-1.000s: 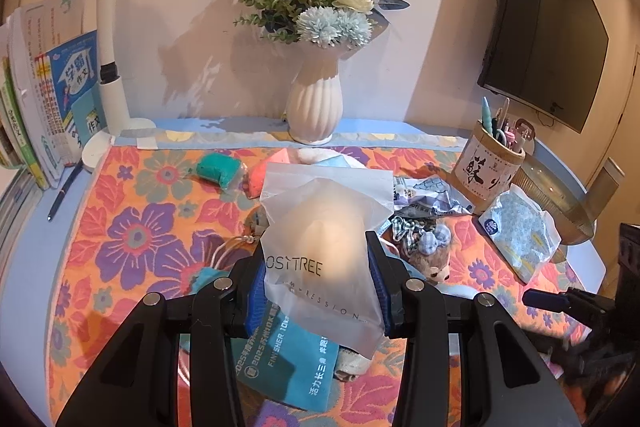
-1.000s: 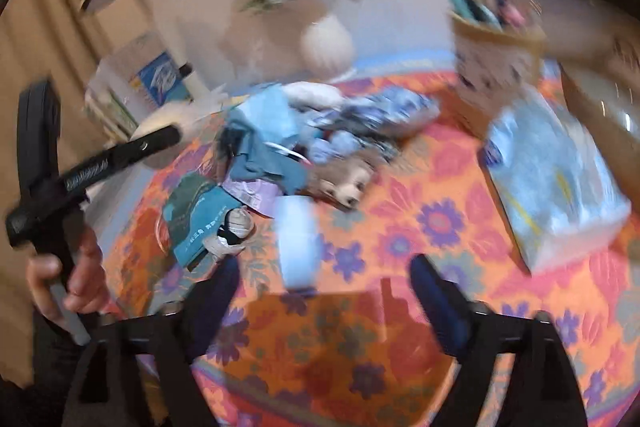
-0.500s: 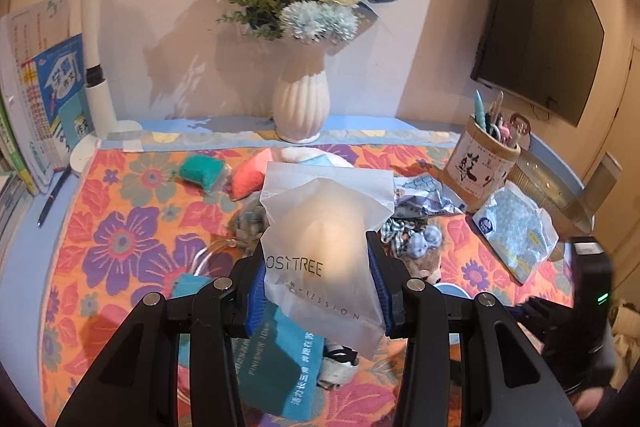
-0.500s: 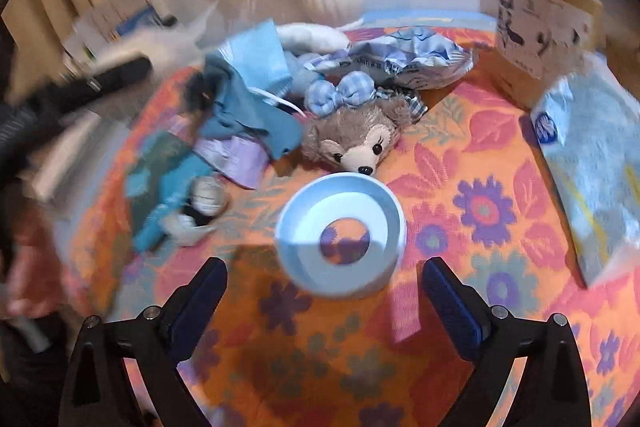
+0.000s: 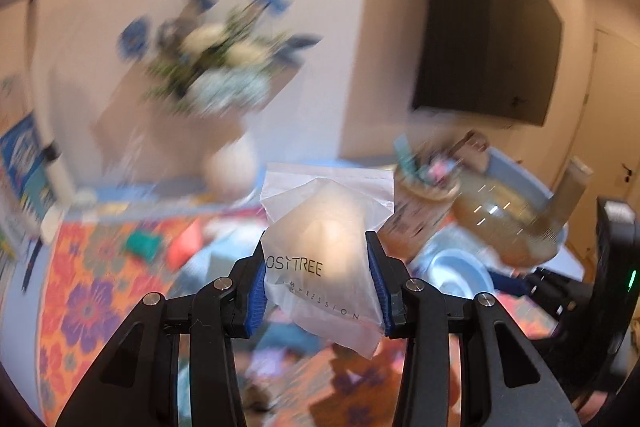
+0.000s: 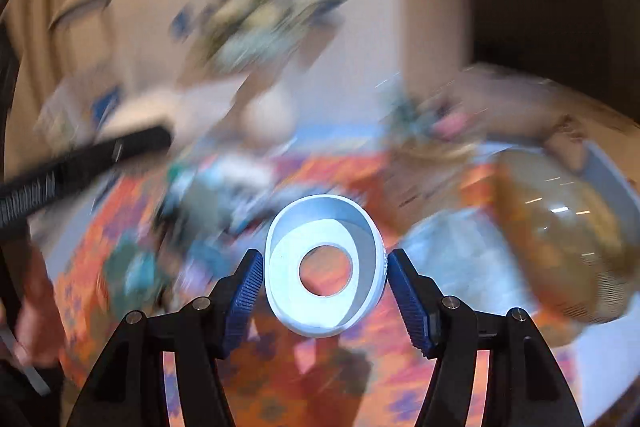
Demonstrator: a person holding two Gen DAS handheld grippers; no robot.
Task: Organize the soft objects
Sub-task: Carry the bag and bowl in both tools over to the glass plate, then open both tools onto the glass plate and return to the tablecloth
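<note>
My left gripper (image 5: 318, 289) is shut on a frosted white pouch (image 5: 320, 247) printed "OSITREE" and holds it up above the flowered tablecloth (image 5: 88, 299). My right gripper (image 6: 324, 277) is shut on a pale blue ring-shaped dish (image 6: 324, 265) with a round hole in its middle, lifted off the cloth (image 6: 280, 379). The same blue dish (image 5: 456, 273) shows at the right in the left wrist view. A blurred pile of soft items (image 6: 208, 211) lies on the cloth to the left.
Both views are heavily motion-blurred. A white vase of blue and white flowers (image 5: 228, 163) stands at the back. A pen holder (image 5: 420, 203) and a large amber lidded container (image 6: 560, 227) stand at the right. A dark screen (image 5: 488, 43) hangs on the wall.
My right gripper has closed on the blue ring dish and lifted it off the cloth. My left gripper keeps its hold on the pouch. Both cameras have swung upward.
</note>
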